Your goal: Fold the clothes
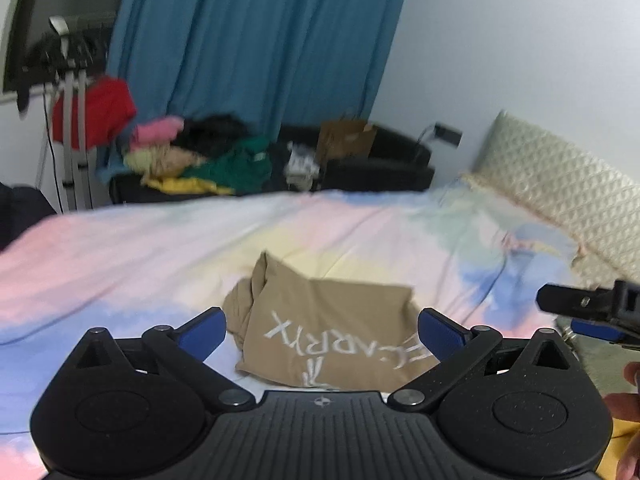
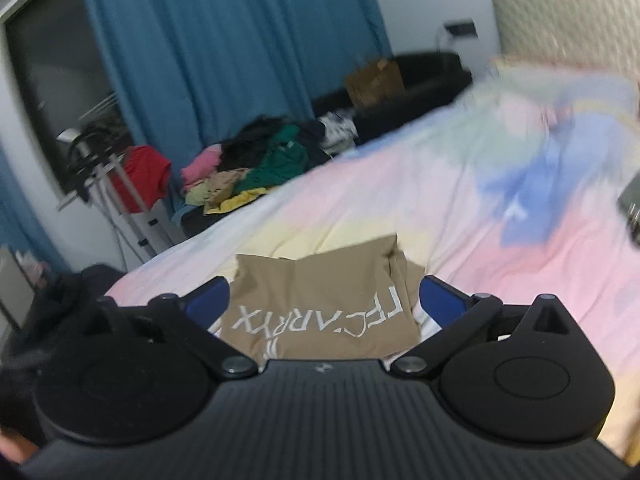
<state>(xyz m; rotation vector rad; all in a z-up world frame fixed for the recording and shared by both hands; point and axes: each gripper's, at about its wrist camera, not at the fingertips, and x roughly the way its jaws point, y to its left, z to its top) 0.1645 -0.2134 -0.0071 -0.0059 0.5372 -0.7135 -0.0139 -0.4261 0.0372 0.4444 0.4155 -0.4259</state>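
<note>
A tan shirt point(image 1: 336, 320) with white lettering lies folded into a rough rectangle on the pastel bedsheet point(image 1: 160, 248). It also shows in the right wrist view point(image 2: 320, 292). My left gripper point(image 1: 322, 330) is open and empty, just above the shirt's near edge. My right gripper point(image 2: 324, 300) is open and empty, also over the shirt's near edge. The right gripper's fingers point(image 1: 576, 304) show at the right edge of the left wrist view, to the right of the shirt.
A pile of coloured clothes point(image 1: 192, 160) lies on a dark sofa point(image 1: 380, 160) beyond the bed. A red garment hangs on a rack point(image 1: 96, 116) at left. Blue curtain point(image 1: 256, 40) behind. A padded headboard point(image 1: 560, 176) stands at right.
</note>
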